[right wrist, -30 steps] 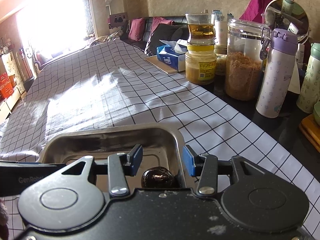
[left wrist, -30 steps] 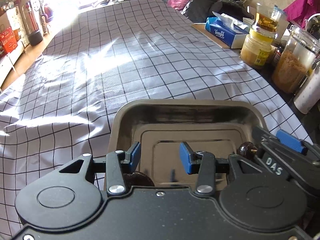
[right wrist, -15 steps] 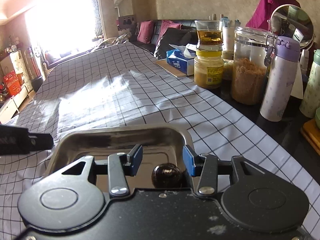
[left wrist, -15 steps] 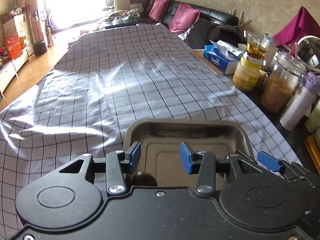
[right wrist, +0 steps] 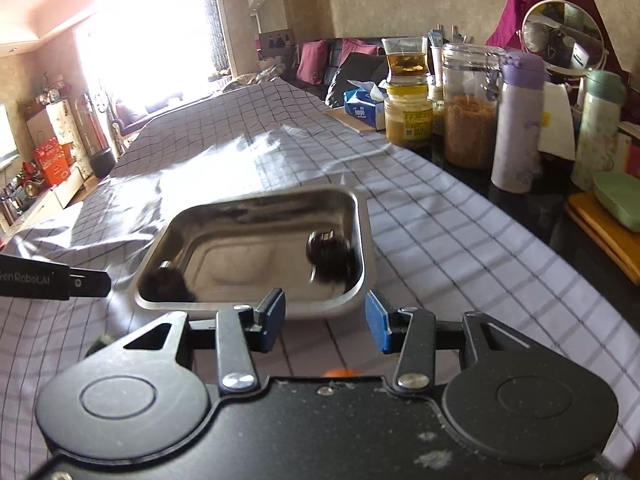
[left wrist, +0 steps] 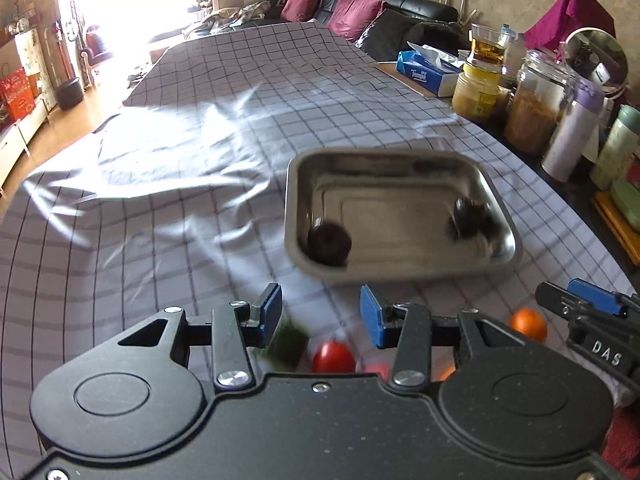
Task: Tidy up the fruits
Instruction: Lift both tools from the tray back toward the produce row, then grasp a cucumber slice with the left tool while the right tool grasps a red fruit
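Observation:
A steel tray (left wrist: 400,156) (right wrist: 256,198) sits on the checked tablecloth with two dark round fruits inside: one at its near left corner (left wrist: 330,242) (right wrist: 166,284), one at its right side (left wrist: 470,220) (right wrist: 330,254). My left gripper (left wrist: 320,314) is open and empty, held above the cloth in front of the tray. Below it lie a red fruit (left wrist: 333,356), a green item (left wrist: 286,342) and an orange fruit (left wrist: 528,324). My right gripper (right wrist: 325,318) is open and empty just in front of the tray; an orange fruit (right wrist: 340,372) peeks below it.
Jars (right wrist: 408,120) (right wrist: 468,104), a tissue box (left wrist: 428,72), a lilac flask (right wrist: 518,124), a green flask (right wrist: 600,128) and a mirror (right wrist: 564,36) line the table's right side. A sofa with cushions (left wrist: 352,12) stands beyond the far end.
Both grippers have pulled back and up from over the tray. The two dark fruits now lie in the tray, and loose fruits in front of it have come into view.

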### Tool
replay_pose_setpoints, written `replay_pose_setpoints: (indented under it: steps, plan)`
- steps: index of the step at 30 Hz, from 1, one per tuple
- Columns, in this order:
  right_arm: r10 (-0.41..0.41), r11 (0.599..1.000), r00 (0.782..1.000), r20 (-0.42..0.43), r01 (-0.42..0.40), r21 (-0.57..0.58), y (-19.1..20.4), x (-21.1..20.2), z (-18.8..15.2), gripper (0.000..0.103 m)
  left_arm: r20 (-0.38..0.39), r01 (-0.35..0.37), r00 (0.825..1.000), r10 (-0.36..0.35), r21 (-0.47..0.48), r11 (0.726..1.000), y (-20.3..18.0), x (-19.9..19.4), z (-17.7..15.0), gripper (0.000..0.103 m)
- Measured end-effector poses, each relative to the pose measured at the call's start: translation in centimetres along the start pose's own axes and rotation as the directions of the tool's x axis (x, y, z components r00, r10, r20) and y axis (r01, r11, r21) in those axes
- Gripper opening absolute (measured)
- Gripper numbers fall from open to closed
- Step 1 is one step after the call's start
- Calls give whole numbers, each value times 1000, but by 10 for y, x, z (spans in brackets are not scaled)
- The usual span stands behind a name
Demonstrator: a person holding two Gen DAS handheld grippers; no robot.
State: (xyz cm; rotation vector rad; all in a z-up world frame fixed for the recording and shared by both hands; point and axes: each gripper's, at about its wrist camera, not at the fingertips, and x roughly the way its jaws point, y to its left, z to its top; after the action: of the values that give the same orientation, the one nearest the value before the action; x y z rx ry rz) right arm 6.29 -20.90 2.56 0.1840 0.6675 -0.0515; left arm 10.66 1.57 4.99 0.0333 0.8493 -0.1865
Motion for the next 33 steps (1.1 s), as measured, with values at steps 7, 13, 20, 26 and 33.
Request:
replay_pose_setpoints:
  steps: [7,13,20,26,33]
  plan:
    - [11,1000,1000,29,-11,-25,6,-40,-40,46,30,3,1000,-2,-7,1000,4,-27,-50,52]
    - [12,998,999,40,-9,-61,14,-61,-69,46,14,35,999,-34,-25,999,-1,-32,-85,52]
    - [21,999,1000,2,-21,-46,19,-57,-95,46,-1,62,998,-62,-33,998,-7,-32,-113,52]
    - [0,998,1000,-16,-1,-58,26,-43,-102,46,-1,54,999,-54,-6,999,-12,-27,-122,52]
    - [8,997,1000,-2,-8,-76,32,-35,-101,46,24,51,998,-52,20,998,-15,-26,-124,51]
